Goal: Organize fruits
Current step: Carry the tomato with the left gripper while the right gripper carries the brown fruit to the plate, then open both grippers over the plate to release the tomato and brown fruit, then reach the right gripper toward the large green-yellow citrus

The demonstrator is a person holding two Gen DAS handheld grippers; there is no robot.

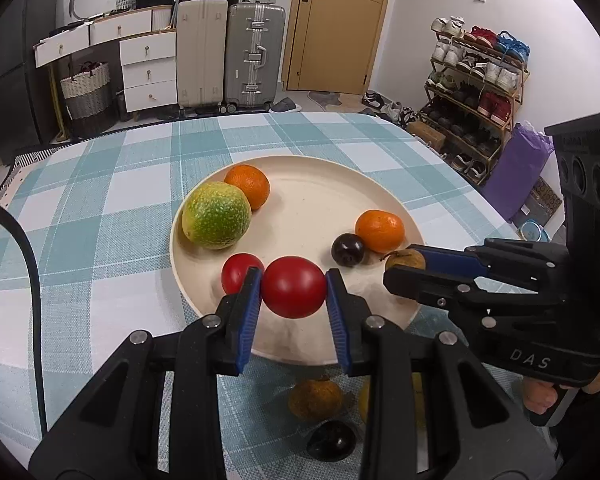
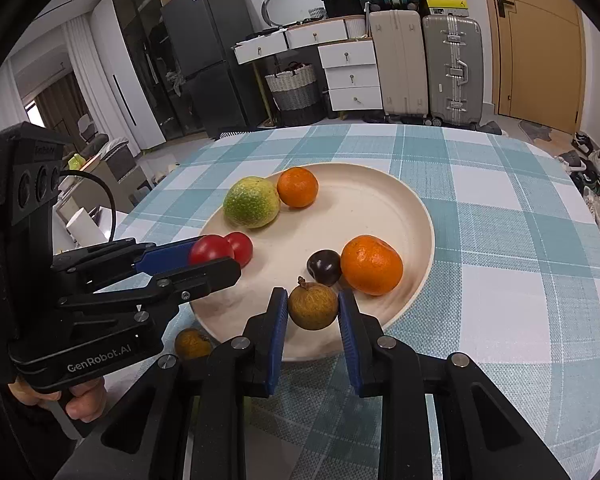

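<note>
Bare plate centre, fruit-ringed

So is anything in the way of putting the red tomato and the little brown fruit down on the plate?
Nothing visible. The left gripper holds the round red tomato and the right gripper the small brown fruit, both over bare parts of the cream plate.

On the cream plate we count a green-yellow citrus, two oranges, a dark plum and a red tomato. We hold a second tomato and a brown longan above its near rim.
</note>
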